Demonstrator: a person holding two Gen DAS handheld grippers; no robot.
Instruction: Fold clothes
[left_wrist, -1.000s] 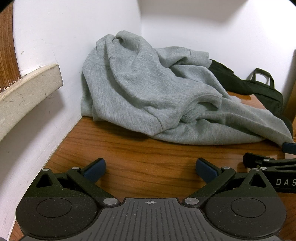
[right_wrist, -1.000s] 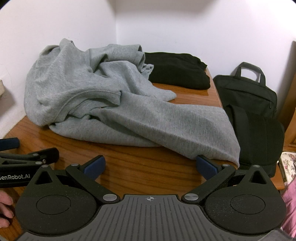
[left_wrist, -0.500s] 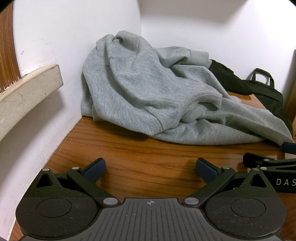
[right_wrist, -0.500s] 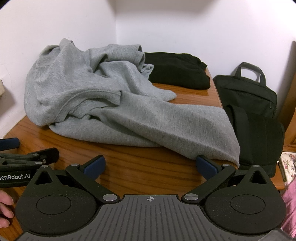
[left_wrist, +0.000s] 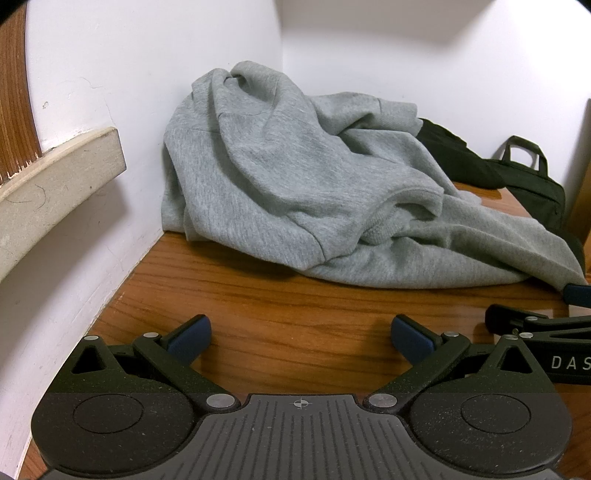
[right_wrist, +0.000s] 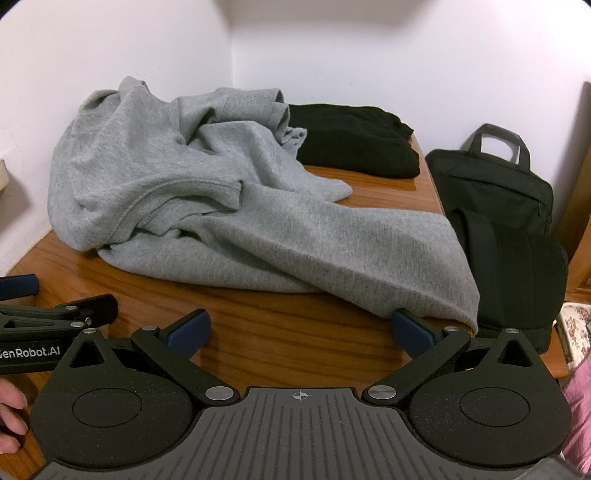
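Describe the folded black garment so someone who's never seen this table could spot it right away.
On the wooden table, look behind the crumpled grey sweatshirt, toward the back wall. The black garment lies there neatly folded on the tabletop, unlike the black bag standing off the table's edge.

We see soft, even indoor light, mild sheen on the wooden table (right_wrist: 280, 332), soft shadows beneath the grey sweatshirt (left_wrist: 295, 192), sharp focus, fisheye bending at edges.

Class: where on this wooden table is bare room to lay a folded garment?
Bare wood lies along the near edge of the brown wooden table, between the crumpled grey sweatshirt and both open grippers. The back is crowded: folded black garment behind the sweatshirt.
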